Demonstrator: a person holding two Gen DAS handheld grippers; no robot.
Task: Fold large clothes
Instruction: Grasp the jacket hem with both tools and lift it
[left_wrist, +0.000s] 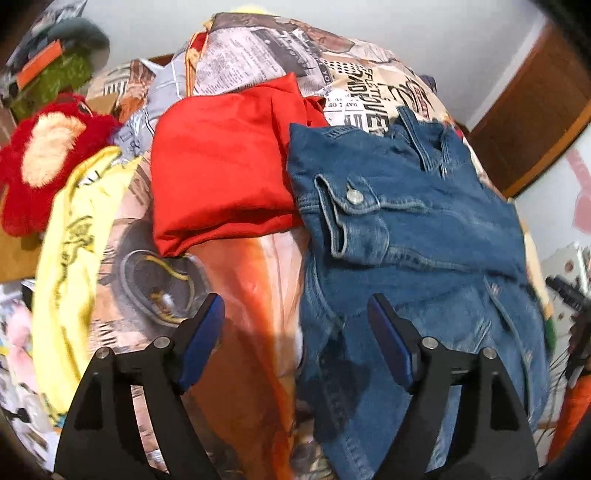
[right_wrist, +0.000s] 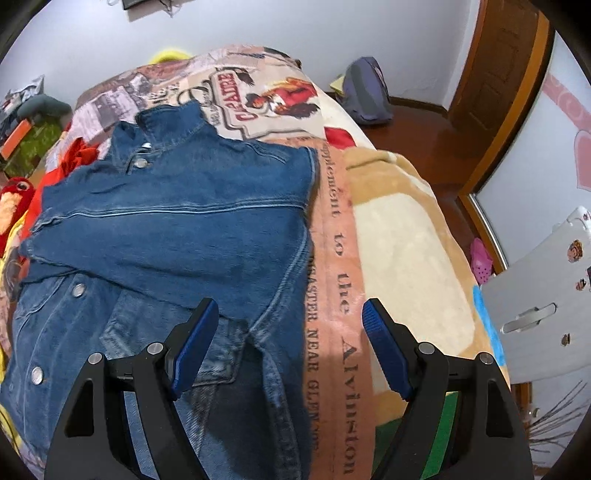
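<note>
A blue denim jacket (left_wrist: 413, 229) lies on the printed bedspread (left_wrist: 255, 280), one sleeve folded across its body with the buttoned cuff (left_wrist: 351, 214) on top. My left gripper (left_wrist: 295, 314) hangs open above the jacket's left edge, nothing between its blue pads. In the right wrist view the same jacket (right_wrist: 173, 229) spreads collar-up, the other sleeve folded over its front. My right gripper (right_wrist: 290, 317) is open above the jacket's right edge and the bedspread's text stripe (right_wrist: 332, 295), holding nothing.
A folded red garment (left_wrist: 221, 166) lies beside the jacket, a yellow garment (left_wrist: 74, 236) and a red plush toy (left_wrist: 44, 155) further left. A beige blanket (right_wrist: 406, 240) covers the bed's right side. Wooden floor, a grey bag (right_wrist: 367, 92) and a door (right_wrist: 495, 66) stand beyond.
</note>
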